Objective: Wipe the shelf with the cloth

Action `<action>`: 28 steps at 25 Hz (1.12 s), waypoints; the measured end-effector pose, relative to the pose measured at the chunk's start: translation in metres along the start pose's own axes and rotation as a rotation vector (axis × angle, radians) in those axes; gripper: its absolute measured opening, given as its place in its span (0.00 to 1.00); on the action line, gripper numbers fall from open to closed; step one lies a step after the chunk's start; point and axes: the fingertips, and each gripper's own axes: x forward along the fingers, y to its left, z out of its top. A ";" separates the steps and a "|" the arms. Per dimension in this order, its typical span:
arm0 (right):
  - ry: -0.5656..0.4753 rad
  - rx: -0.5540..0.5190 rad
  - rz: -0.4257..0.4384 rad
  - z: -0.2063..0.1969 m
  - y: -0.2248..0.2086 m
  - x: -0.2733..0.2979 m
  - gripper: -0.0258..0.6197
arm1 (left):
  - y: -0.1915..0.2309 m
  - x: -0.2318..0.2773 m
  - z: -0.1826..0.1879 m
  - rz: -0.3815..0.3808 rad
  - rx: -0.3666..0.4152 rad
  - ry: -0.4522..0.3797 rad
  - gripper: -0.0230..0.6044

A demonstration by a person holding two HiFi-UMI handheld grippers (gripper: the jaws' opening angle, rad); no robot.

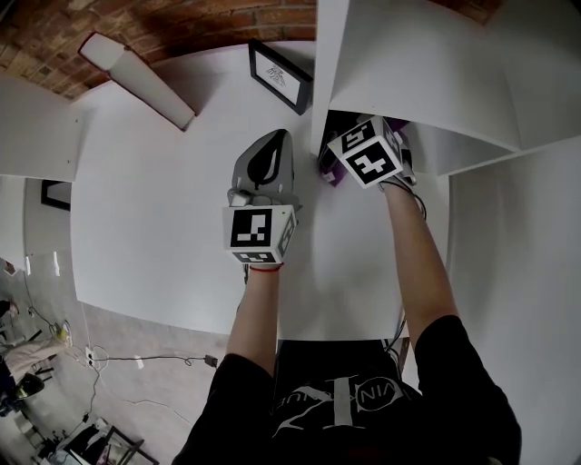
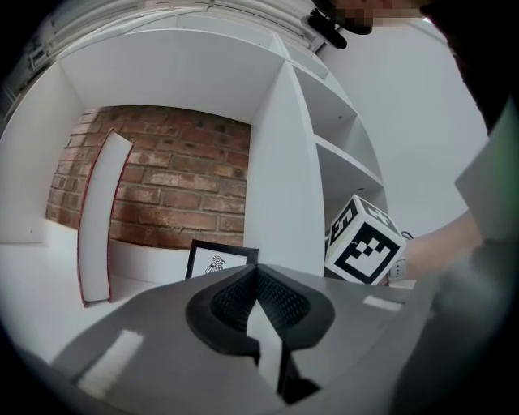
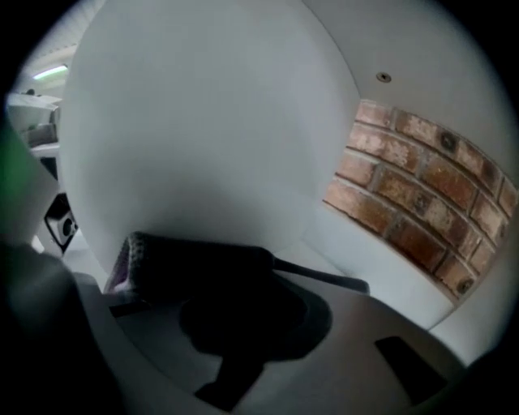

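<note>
Two grippers were seen at the white shelf (image 1: 427, 82). Inside its right compartment the purple cloth (image 1: 330, 171), lying crosswise beside the dividing wall, was clenched in the right gripper (image 3: 219, 292). The left gripper (image 2: 258, 275), closed and empty, was held outside, farther off.

White shelf (image 1: 163, 209) against a red-brown brick wall (image 1: 182, 27)
On the shelf: a black-framed picture (image 1: 280, 76) on white paper, a white board (image 2: 101, 215) edged red, a purple cloth (image 1: 330, 171); grey left gripper (image 1: 275, 138) and right gripper (image 3: 235, 320) bear black-and-white square-patterned cubes.
</note>
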 end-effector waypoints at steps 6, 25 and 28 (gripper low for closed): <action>0.038 0.090 -0.041 -0.013 -0.019 0.002 0.08 | -0.002 0.002 0.005 -0.009 0.029 -0.007 0.05; 0.174 0.335 -0.428 -0.099 -0.101 -0.071 0.08 | -0.032 -0.006 0.010 -0.081 0.005 0.010 0.05; 0.176 0.364 -0.437 -0.107 -0.094 -0.080 0.08 | -0.030 -0.012 0.009 -0.071 -0.002 0.013 0.05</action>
